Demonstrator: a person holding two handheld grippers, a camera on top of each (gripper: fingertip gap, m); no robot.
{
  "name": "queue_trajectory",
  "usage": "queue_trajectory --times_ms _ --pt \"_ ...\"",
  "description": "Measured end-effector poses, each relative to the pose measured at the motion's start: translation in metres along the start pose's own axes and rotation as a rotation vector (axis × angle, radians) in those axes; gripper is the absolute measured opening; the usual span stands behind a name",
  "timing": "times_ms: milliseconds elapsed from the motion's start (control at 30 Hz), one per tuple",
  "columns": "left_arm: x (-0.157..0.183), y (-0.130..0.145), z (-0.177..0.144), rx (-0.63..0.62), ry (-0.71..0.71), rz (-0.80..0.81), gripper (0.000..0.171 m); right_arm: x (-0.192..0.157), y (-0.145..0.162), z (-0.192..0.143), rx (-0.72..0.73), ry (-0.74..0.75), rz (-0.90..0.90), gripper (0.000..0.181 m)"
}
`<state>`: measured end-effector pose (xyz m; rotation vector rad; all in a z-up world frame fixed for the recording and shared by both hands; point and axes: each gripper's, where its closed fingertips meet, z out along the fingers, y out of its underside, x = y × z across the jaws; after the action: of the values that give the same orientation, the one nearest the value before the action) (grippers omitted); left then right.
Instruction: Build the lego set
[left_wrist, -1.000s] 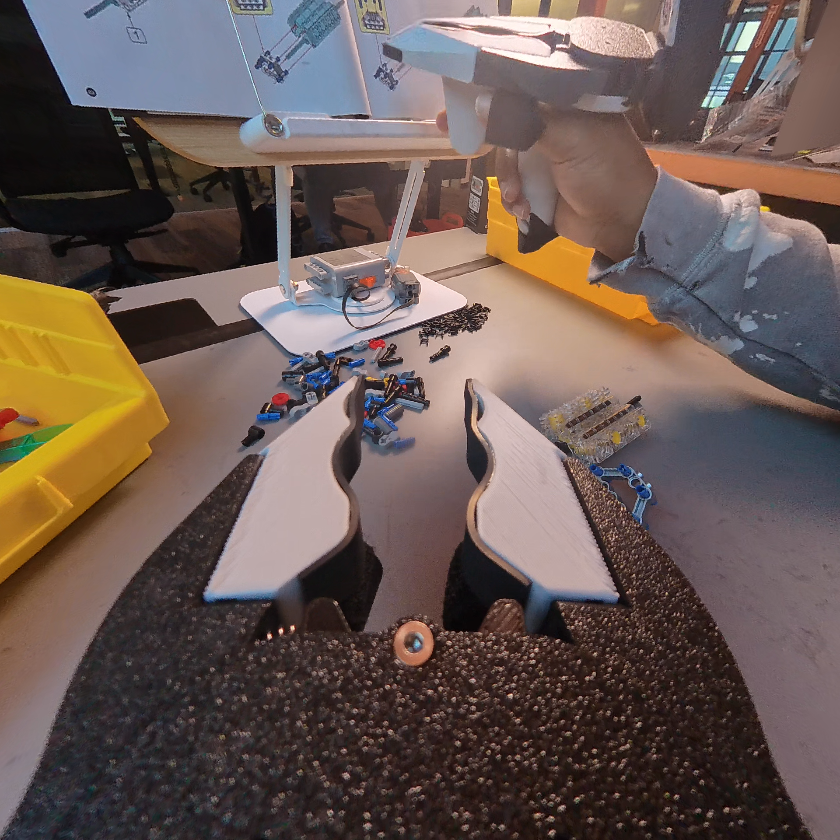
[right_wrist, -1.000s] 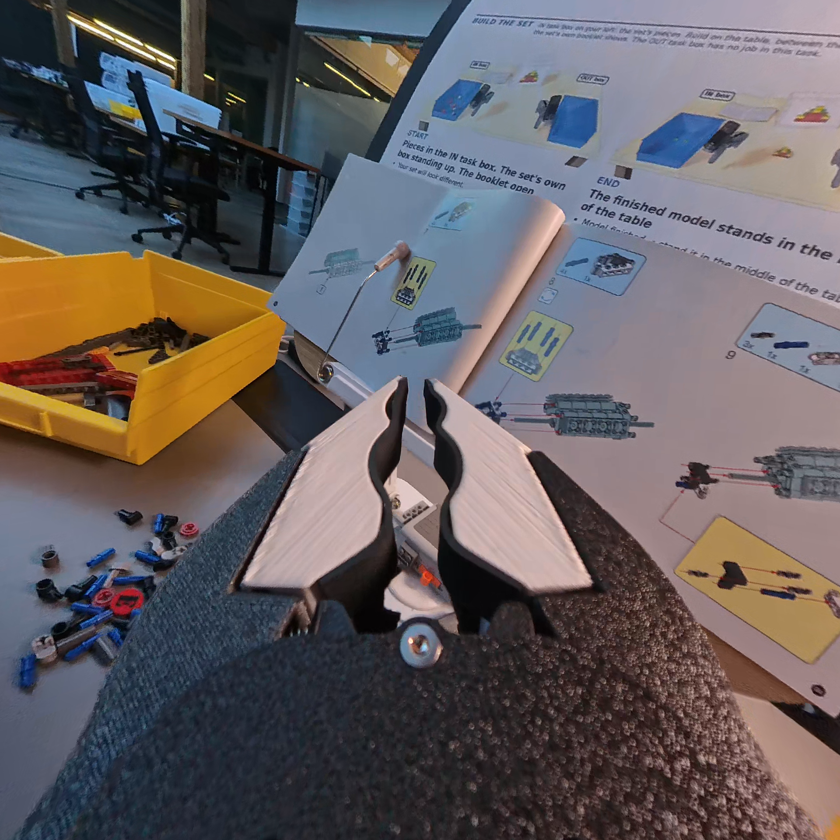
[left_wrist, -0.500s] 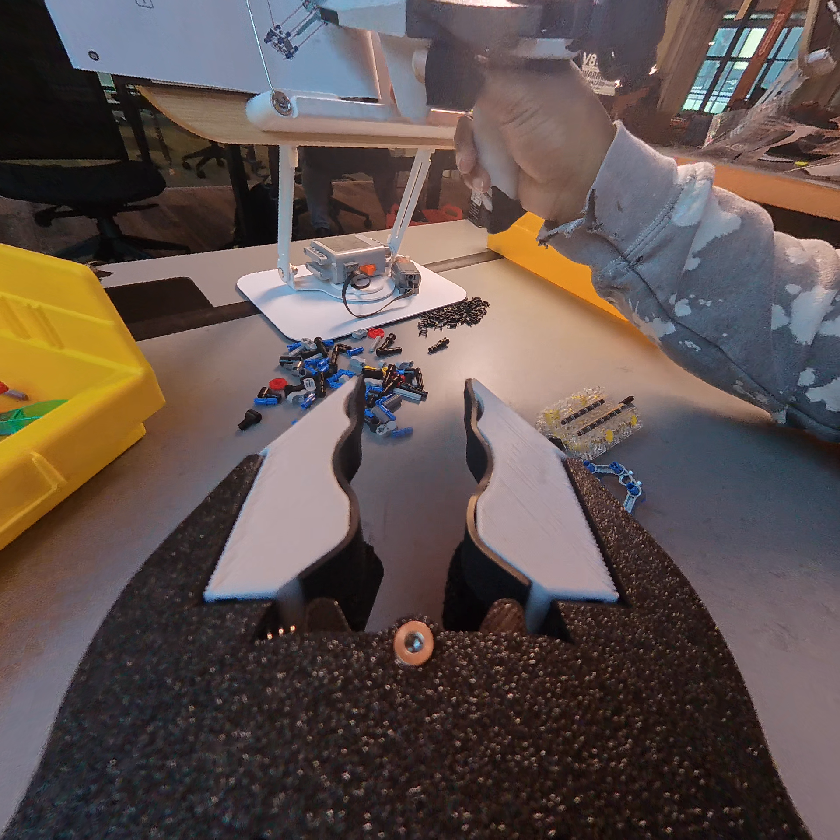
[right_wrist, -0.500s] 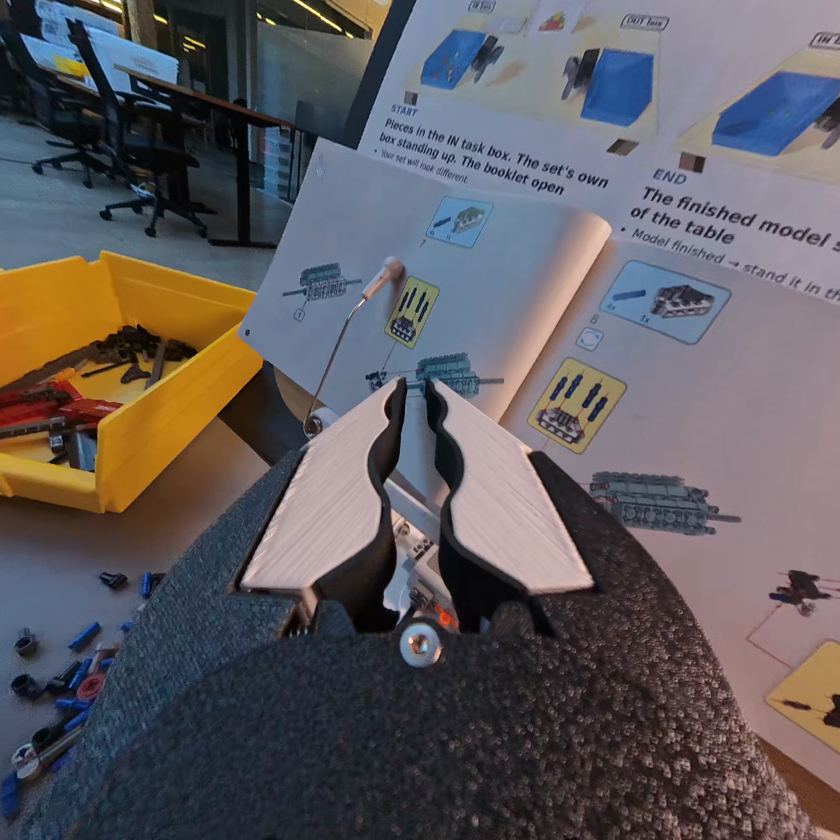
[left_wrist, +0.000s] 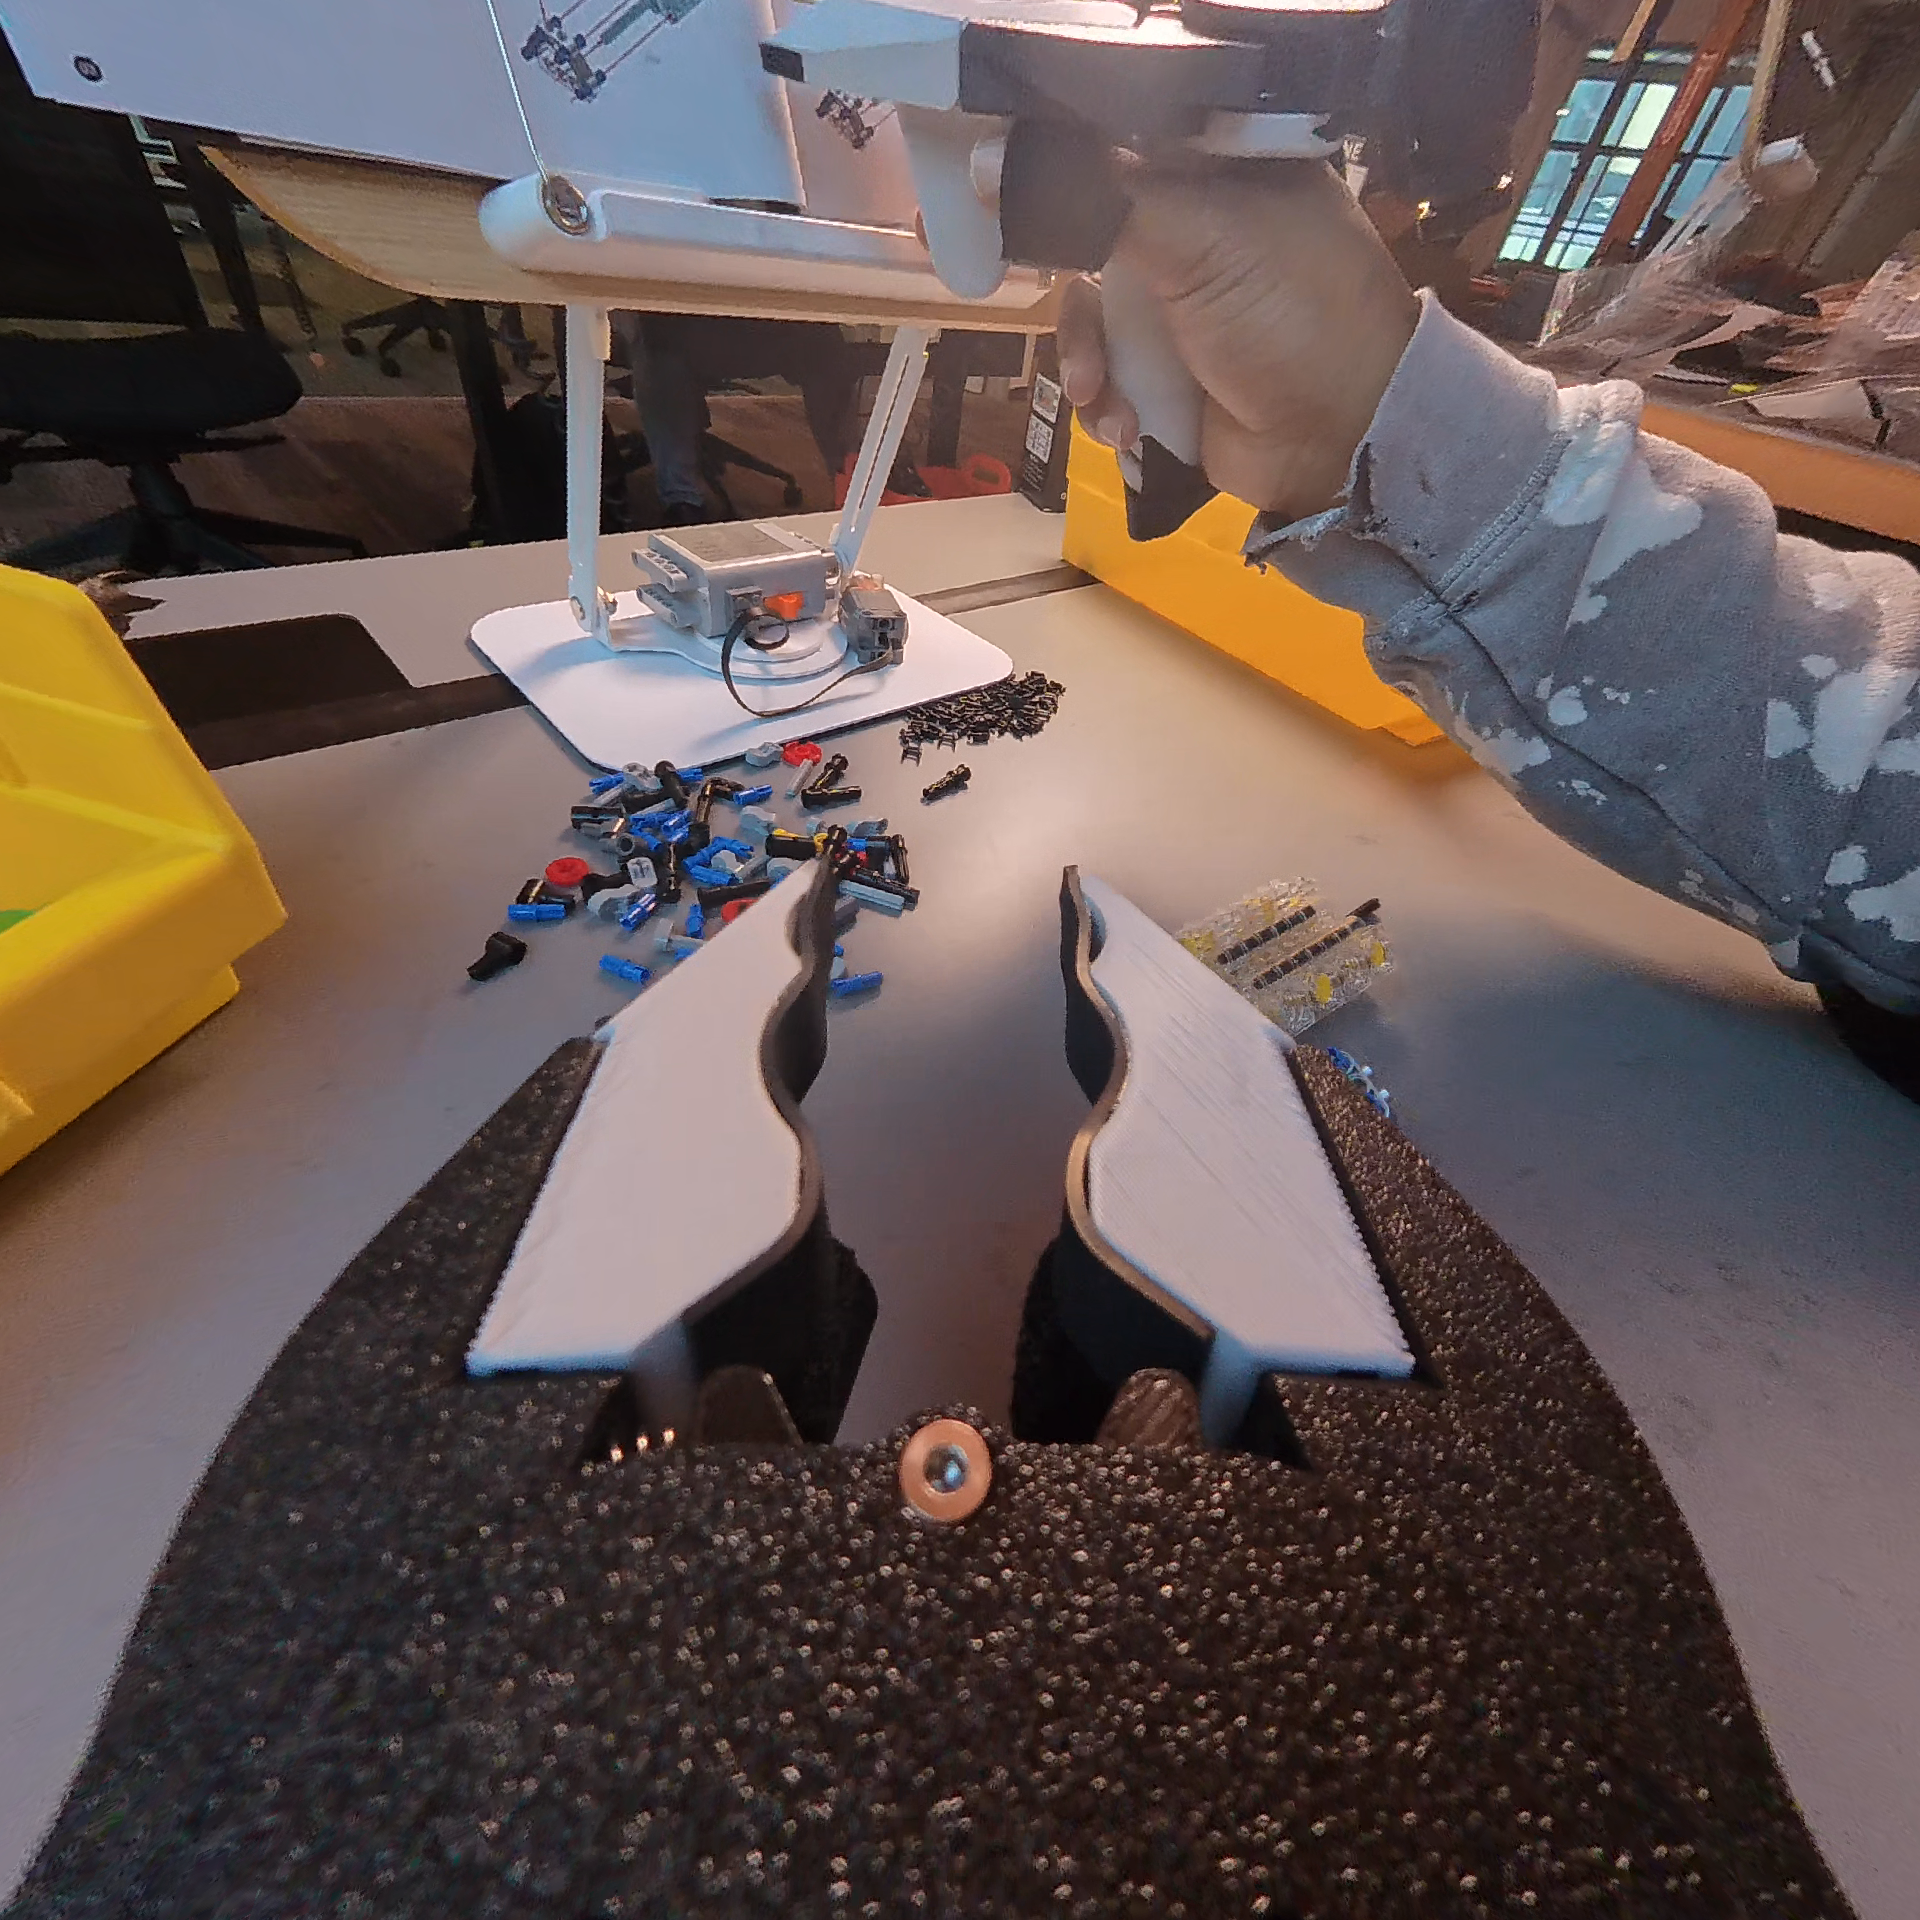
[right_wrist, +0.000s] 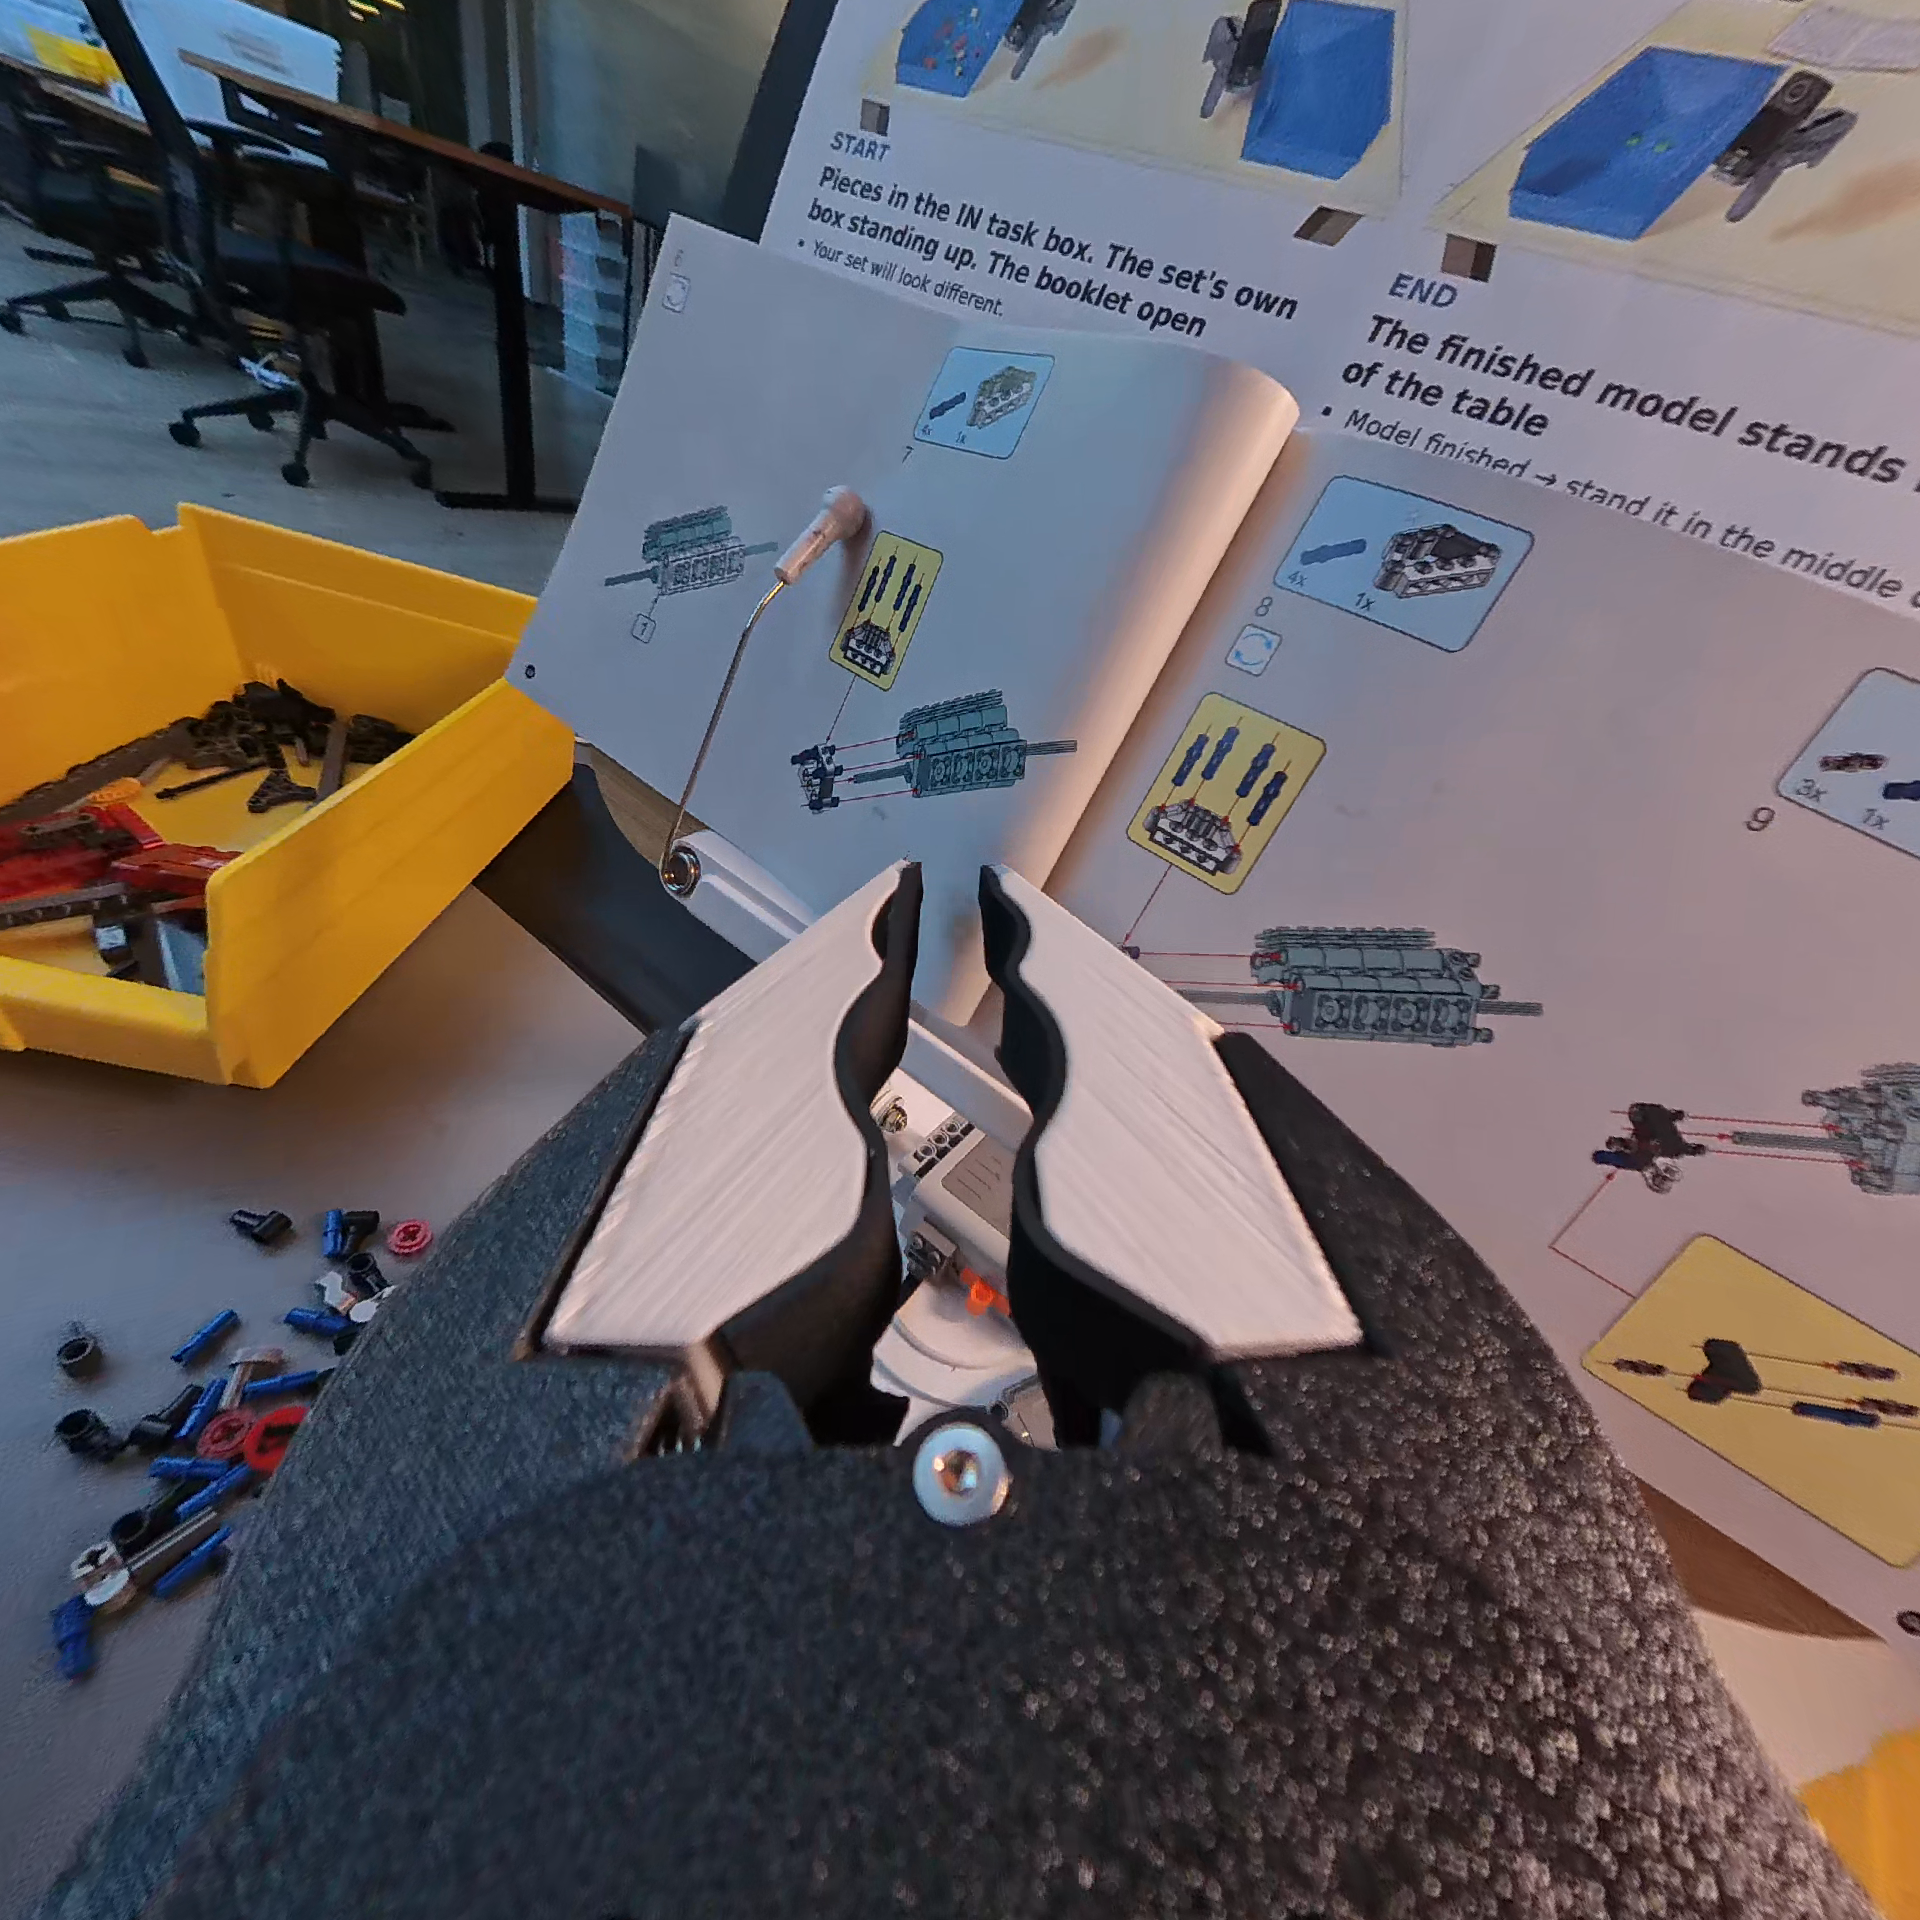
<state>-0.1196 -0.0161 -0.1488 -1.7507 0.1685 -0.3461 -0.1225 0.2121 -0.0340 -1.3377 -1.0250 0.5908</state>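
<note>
Left hand-held gripper (left_wrist: 943, 894): jaws parted, empty, over bare tabletop (left_wrist: 1455, 1195); loose small parts (left_wrist: 717, 852) at 11 o'clock, unassembled. Right hand-held gripper (right_wrist: 948, 883): jaws nearly together, holding nothing, at open booklet (right_wrist: 935, 582) on stand.

The left wrist view sits low over the grey surface (left_wrist: 1558, 1299), facing forward to the white tilted book stand (left_wrist: 727, 223) at upper centre. The right wrist view sits higher and close to that stand, facing its open instruction booklet (right_wrist: 1403, 831), which fills the upper right. Both views share the stand and the scattered small blue, black and red plastic pieces (left_wrist: 717, 862) (right_wrist: 197, 1423).
</note>
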Motion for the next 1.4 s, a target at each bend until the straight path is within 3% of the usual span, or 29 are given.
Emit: queue_trajectory --times_ms 200,500,933,1033,1100,1233,1400 --pt "0.009 -0.002 0.0 0.006 0.019 0.019 0.042 0.009 -0.007 -0.009 0.008 0.029 -0.011 0.012" --pt "0.017 -0.002 0.0 0.0 0.037 0.044 0.042 0.052 -0.01 -0.014 0.021 0.137 0.041 0.023" --pt "0.02 -0.002 0.0 -0.002 0.047 0.046 0.042 0.046 -0.006 -0.027 0.027 0.122 0.045 0.026" --pt "0.022 -0.004 -0.001 0.001 0.053 0.051 0.042 0.023 -0.024 -0.063 0.139 0.03 0.024 0.026" --pt "0.027 -0.004 -0.001 -0.007 0.08 0.056 0.041 -0.008 -0.016 -0.09 0.123 -0.101 -0.001 0.025" --pt "0.045 0.002 0.0 -0.037 0.162 0.098 0.041 -0.08 0.051 -0.152 -0.111 -0.411 -0.039 0.042" --pt "0.064 0.016 0.003 -0.08 0.209 0.228 0.041 -0.135 0.119 -0.224 -0.269 -0.584 -0.065 0.053"
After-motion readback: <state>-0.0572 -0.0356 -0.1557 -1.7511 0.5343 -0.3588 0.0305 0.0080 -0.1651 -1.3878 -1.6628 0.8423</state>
